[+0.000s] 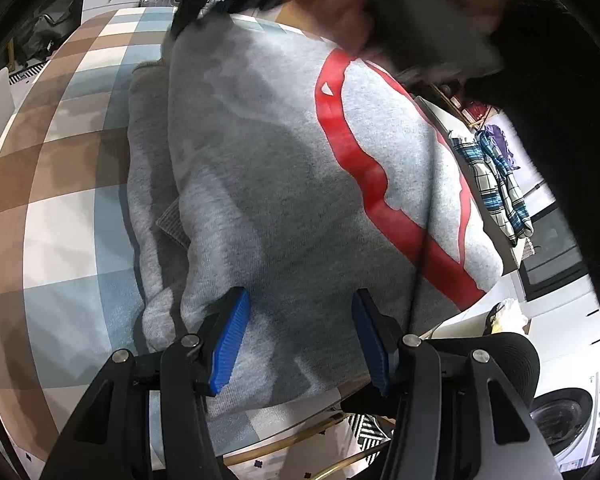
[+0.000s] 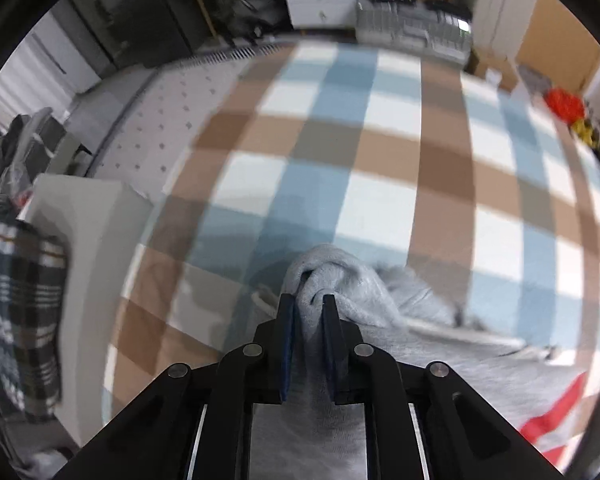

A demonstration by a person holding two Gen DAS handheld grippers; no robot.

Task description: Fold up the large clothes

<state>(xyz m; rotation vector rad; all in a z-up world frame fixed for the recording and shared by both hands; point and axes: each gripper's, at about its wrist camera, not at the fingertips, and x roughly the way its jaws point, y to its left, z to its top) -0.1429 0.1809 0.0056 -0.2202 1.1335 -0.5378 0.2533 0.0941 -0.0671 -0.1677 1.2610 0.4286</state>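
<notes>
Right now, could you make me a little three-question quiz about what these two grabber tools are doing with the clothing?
1. True or false: the right gripper is shut on a bunched fold of the grey sweatshirt.
2. How do the left gripper's jaws stand? A) clamped on the cloth B) apart, with the sweatshirt lying between its blue pads C) holding a plaid shirt
3. Fill in: the sweatshirt lies on a checked cloth of brown, white and ____ squares.

Key: 1 true; 2 B; 3 blue.
</notes>
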